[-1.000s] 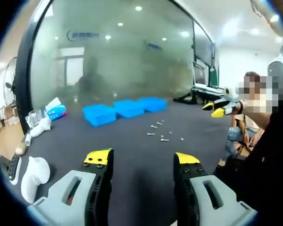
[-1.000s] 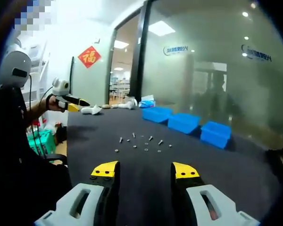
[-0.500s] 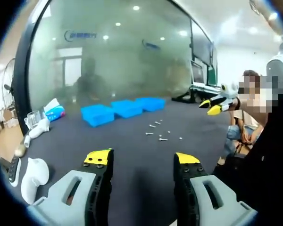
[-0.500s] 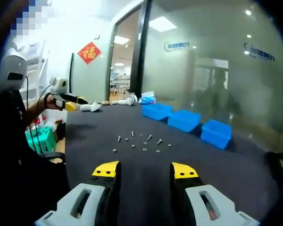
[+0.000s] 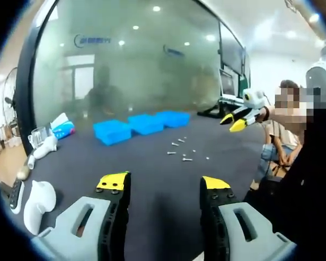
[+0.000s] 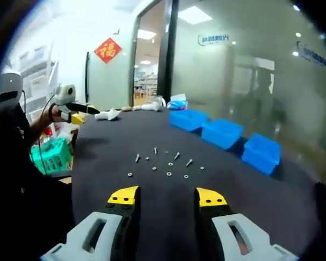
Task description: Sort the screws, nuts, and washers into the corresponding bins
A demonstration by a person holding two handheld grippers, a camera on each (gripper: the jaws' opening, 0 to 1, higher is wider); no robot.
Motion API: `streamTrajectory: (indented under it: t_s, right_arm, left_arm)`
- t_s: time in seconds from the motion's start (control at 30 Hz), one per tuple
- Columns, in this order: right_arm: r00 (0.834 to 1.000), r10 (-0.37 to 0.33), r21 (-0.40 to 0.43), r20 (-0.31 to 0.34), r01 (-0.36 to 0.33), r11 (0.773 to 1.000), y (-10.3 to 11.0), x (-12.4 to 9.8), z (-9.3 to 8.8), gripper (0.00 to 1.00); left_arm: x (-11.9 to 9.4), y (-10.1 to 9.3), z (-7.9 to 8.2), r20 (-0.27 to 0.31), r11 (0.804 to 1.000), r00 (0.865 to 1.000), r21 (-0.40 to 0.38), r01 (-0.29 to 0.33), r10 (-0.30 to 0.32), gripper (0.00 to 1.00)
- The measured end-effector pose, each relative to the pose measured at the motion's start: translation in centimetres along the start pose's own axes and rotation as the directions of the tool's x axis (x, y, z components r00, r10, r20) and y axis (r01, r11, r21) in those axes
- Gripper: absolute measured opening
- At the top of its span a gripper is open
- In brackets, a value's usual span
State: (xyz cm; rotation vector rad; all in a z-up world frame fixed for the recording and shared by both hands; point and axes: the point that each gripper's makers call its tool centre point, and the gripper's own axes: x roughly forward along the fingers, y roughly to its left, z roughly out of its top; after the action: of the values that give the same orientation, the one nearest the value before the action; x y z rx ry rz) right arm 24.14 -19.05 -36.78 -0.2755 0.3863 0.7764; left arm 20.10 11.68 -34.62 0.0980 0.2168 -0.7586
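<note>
Right tool (image 6: 165, 197) gapes above scattered screws (image 6: 165, 163), bins (image 6: 223, 133) beyond.

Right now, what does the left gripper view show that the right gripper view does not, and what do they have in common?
Left gripper view: dark wall screens and the right gripper, held up in the air. Right gripper view: a red wall sign, a green basket and the left gripper. Both: the dark table, three blue bins, the scattered screws, nuts and washers, a frosted glass wall, and open, empty jaws in front.
</note>
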Motion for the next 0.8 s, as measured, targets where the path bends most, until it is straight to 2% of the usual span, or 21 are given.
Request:
streamTrajectory:
  t_s: [0.23,0.43,0.8]
  right_arm:
    - [0.997,0.027,-0.029,-0.073,-0.029,0.999,-0.9,2.5,0.5,0.35]
    - [0.993,0.045,-0.044,-0.110,-0.050,0.998,-1.4,4.3,1.2,0.32]
    - [0.978,0.061,-0.053,-0.198,-0.073,0.996,-1.8,8.8,1.6,0.27]
  left_arm:
    - [-0.1,0.0,-0.4,-0.004,1.000,1.000,-0.007,-0.003,0.003,0.49]
    - [-0.2,0.3,-0.7,-0.010,1.000,1.000,-0.008,-0.013,0.013,0.49]
    - [-0.1,0.4,-1.2,-0.021,1.000,1.000,-0.016,-0.016,0.016,0.49]
